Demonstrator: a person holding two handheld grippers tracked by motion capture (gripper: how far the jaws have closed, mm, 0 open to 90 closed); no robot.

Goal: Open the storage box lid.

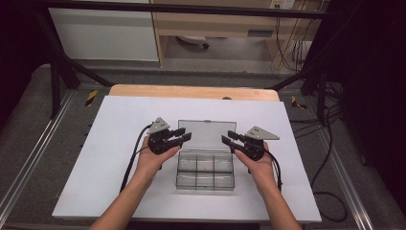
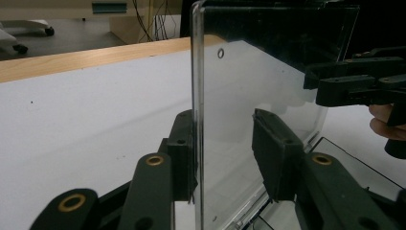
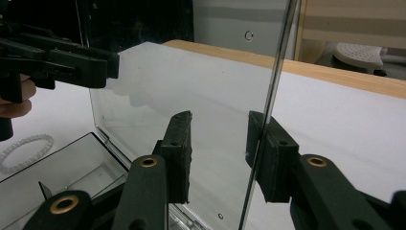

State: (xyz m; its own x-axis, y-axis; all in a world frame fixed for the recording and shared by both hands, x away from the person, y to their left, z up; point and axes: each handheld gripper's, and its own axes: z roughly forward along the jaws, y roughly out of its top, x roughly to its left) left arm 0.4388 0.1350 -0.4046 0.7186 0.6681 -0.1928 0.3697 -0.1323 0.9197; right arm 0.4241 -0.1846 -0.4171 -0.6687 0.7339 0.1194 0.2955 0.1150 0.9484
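A clear plastic compartment box (image 1: pixel 206 172) sits mid-table with its lid (image 1: pixel 206 130) standing upright. My left gripper (image 1: pixel 185 137) is at the lid's left edge and my right gripper (image 1: pixel 228 139) at its right edge. In the left gripper view the lid (image 2: pixel 249 81) passes between the jaws of the left gripper (image 2: pixel 225 139), against one pad, with a wide gap to the other. In the right gripper view the lid (image 3: pixel 191 86) likewise runs between the jaws of the right gripper (image 3: pixel 218 139), touching one pad only. Both are open.
A white sheet (image 1: pixel 119 143) covers the table, with a wooden edge (image 1: pixel 191 91) at the far side. A white beaded ring (image 3: pixel 24 148) lies by the box's base. Cables (image 1: pixel 330 191) trail over the floor at the right, and a dark metal frame (image 1: pixel 57 72) surrounds the table.
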